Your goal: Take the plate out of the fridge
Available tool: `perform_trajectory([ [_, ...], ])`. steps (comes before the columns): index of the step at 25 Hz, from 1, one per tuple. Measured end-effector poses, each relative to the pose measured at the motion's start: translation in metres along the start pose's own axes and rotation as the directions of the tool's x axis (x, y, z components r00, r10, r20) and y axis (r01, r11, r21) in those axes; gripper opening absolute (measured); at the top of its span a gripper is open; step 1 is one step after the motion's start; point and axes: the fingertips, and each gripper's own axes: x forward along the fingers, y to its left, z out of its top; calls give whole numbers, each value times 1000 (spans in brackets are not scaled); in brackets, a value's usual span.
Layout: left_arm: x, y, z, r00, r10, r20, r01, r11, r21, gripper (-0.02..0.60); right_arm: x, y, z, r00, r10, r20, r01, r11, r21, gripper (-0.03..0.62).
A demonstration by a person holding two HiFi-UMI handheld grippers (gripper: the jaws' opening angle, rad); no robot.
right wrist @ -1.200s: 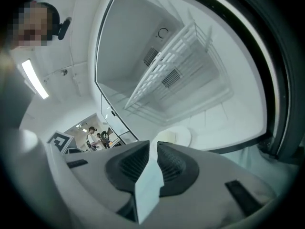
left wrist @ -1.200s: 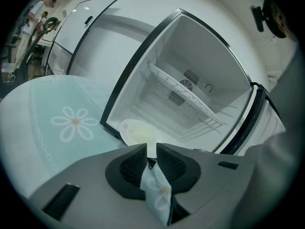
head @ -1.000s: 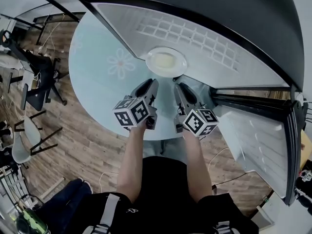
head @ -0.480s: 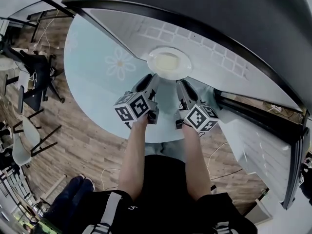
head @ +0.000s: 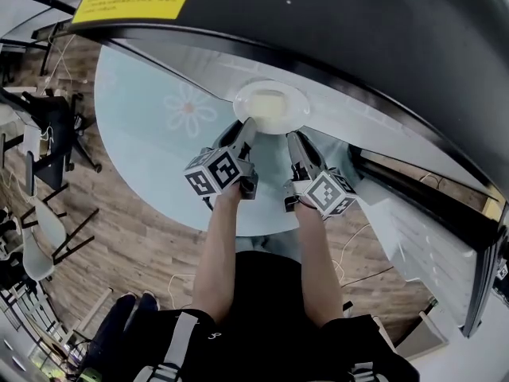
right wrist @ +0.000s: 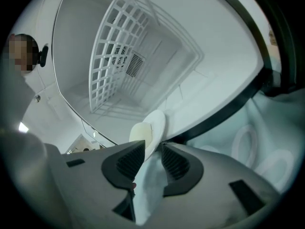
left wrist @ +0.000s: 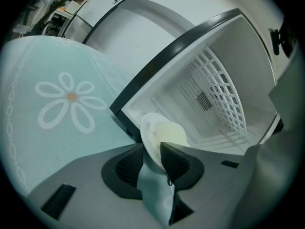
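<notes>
A white plate (head: 271,106) with a pale yellow slab on it lies at the front lip of the small fridge (head: 358,38), which stands open on the round table (head: 151,142). My left gripper (head: 248,127) is at the plate's near left rim. In the left gripper view the plate (left wrist: 164,132) has its rim between the jaws of the left gripper (left wrist: 151,152), which are opening, with a gap at the outer pad. My right gripper (head: 294,138) is at the near right rim. Its view shows the plate (right wrist: 151,125) edge loose between the wide jaws of the right gripper (right wrist: 153,149).
A white wire shelf (left wrist: 219,99) stands deep inside the fridge. The fridge door (head: 421,237) hangs open at the right. The table carries a pale blue cloth with a flower print (head: 188,108). Chairs (head: 56,126) stand on the wooden floor at the left.
Both grippers have moved forward a little to the plate's near rim, which now sits between each pair of jaws. The head view has leaned in over the fridge.
</notes>
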Motion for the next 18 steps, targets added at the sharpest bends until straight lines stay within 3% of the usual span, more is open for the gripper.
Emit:
perform_trajectory([
  [10, 7, 0, 3, 1000, -27, -7, 28, 1000, 7, 104, 20, -4, 8, 996, 30, 80, -43, 986, 162, 112],
  [14, 8, -3, 1, 999, -30, -29, 30, 999, 18, 102, 22, -9, 8, 995, -6, 100, -16, 978, 208, 44],
  [18, 4, -7, 7, 999, -49, -24, 49, 999, 22, 93, 22, -5, 8, 994, -3, 112, -24, 969, 246, 48],
])
